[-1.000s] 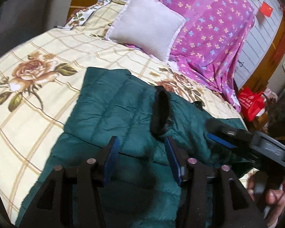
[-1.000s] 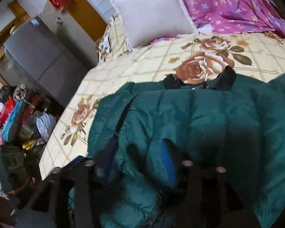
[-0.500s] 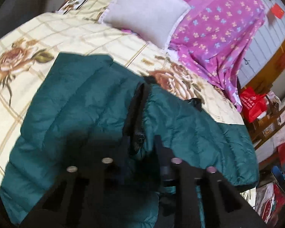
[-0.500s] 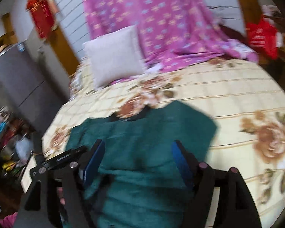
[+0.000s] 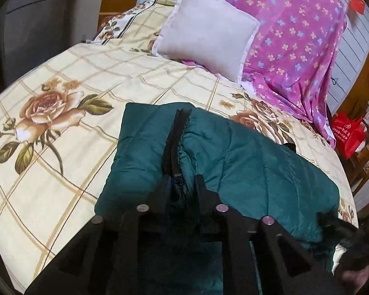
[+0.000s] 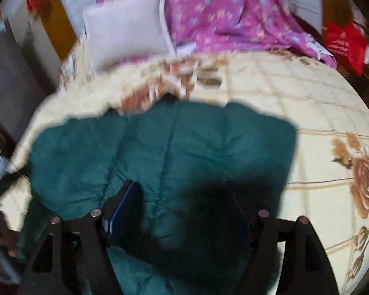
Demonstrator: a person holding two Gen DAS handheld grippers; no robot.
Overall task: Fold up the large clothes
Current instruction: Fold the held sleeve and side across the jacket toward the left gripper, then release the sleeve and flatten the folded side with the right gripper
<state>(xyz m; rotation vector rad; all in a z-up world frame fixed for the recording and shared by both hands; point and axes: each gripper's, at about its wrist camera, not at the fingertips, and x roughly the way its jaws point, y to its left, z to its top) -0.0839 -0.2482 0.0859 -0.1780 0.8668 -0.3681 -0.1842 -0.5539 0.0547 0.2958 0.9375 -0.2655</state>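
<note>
A dark green padded jacket lies on the bed, with a black zipper edge running up its middle. My left gripper is shut on the jacket's edge by the zipper. In the right wrist view the jacket lies spread under my right gripper. That gripper is open and hovers over the fabric with its jaws wide apart. This view is blurred.
The bed has a cream sheet with rose prints. A white pillow and a purple flowered blanket lie at the far end. A red bag sits beside the bed on the right. A grey cabinet stands left.
My left gripper has closed on the jacket by the zipper. My right gripper has swung over the jacket toward the bed's middle and stays open.
</note>
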